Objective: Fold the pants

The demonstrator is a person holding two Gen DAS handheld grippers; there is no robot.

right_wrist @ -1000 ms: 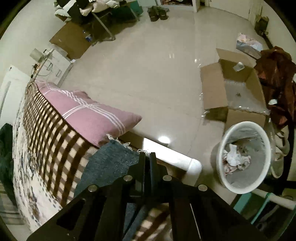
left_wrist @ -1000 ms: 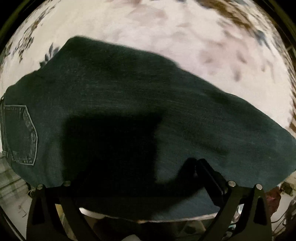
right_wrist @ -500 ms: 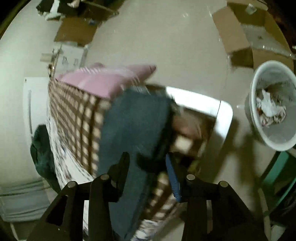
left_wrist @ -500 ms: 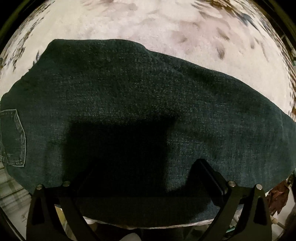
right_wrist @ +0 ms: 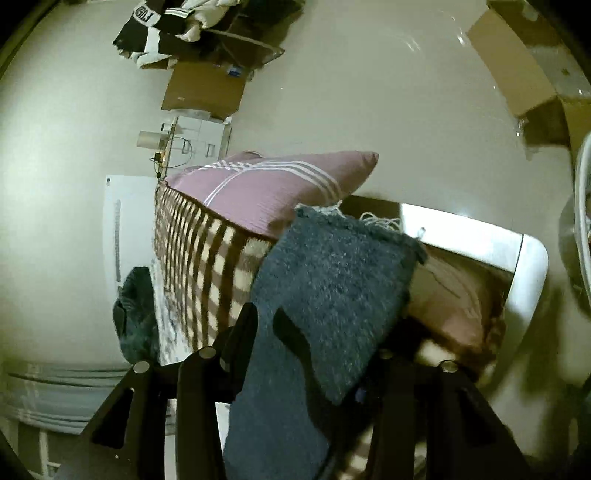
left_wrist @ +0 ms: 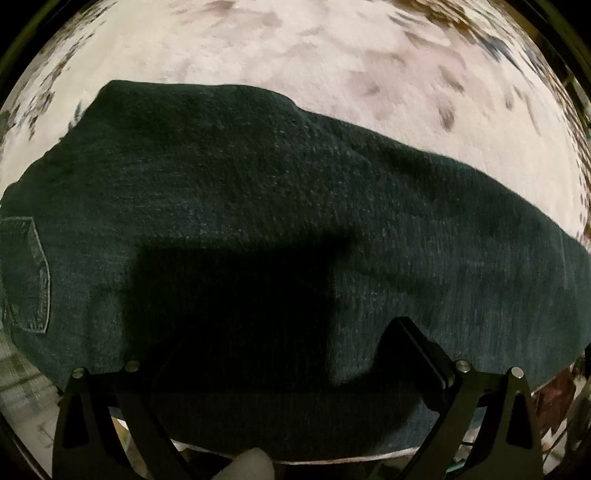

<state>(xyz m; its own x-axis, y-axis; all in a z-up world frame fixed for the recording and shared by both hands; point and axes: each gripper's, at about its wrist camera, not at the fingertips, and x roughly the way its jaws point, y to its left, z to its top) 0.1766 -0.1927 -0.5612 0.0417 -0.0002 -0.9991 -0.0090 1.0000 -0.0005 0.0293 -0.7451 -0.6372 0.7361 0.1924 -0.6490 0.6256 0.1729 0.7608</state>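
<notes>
Dark blue jeans (left_wrist: 280,221) lie spread across the floral bedspread (left_wrist: 332,55) and fill most of the left wrist view; a back pocket (left_wrist: 29,273) shows at the far left. My left gripper (left_wrist: 284,343) is open just above the jeans near their front edge, casting a shadow on them. In the right wrist view a frayed jeans leg end (right_wrist: 332,280) lies between the spread fingers of my right gripper (right_wrist: 317,332), which is open; the cloth rests loose on the bed corner.
A pink striped pillow (right_wrist: 269,188) and a brown checked blanket (right_wrist: 199,266) lie on the bed. Past the bed's white corner frame (right_wrist: 524,258) are tiled floor, cardboard boxes (right_wrist: 524,74), a clothes pile (right_wrist: 177,29) and a white basket (right_wrist: 581,221).
My right gripper opened from shut on the jeans leg end and tilted; the leg end now lies loose between its fingers. The left gripper stayed open, shifting slightly over the jeans.
</notes>
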